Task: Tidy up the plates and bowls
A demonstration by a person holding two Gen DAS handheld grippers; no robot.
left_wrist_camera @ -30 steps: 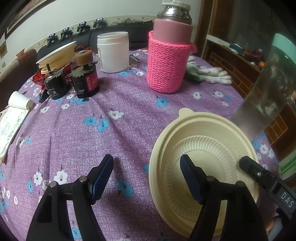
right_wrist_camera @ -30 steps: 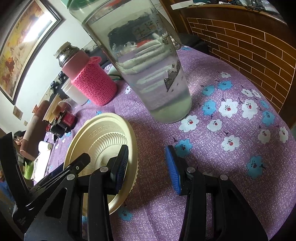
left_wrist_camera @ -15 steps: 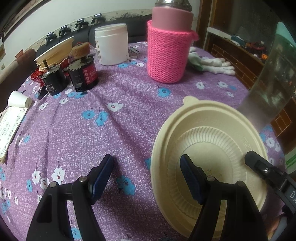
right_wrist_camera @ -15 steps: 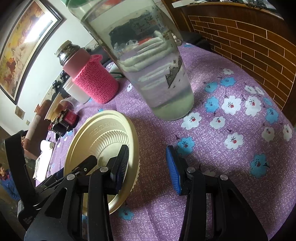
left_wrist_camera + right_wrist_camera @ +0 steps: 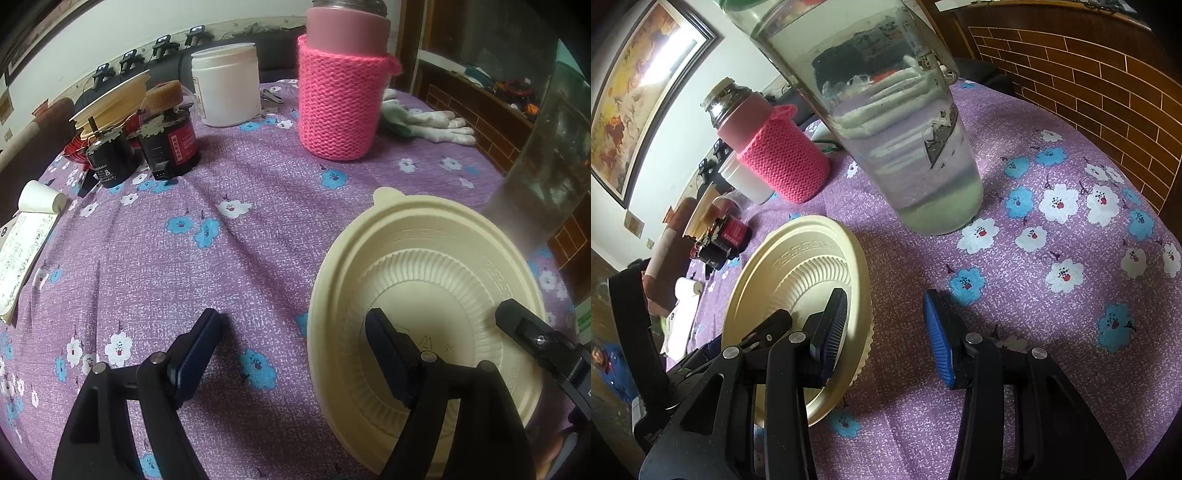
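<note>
A cream plastic bowl with a ribbed inside (image 5: 424, 280) lies on the purple flowered tablecloth, also in the right wrist view (image 5: 798, 273). My left gripper (image 5: 291, 350) is open; its right finger is over the bowl's inside and its left finger is over the cloth, straddling the bowl's left rim. My right gripper (image 5: 882, 325) is open; its left finger is over the bowl's inside and its right finger is over the cloth, straddling the bowl's right rim. Another cream bowl (image 5: 110, 99) sits on a red one at the far left.
A tall clear water bottle (image 5: 886, 122) stands close behind the bowl. A pink knit-sleeved flask (image 5: 341, 85), a white jar (image 5: 227, 88), two small black-and-red jars (image 5: 170, 144), white gloves (image 5: 432, 123) and a notepad (image 5: 22, 247) stand around the table.
Both grippers have moved slightly forward over the bowl; the far objects look closer. The jaws stay open.
</note>
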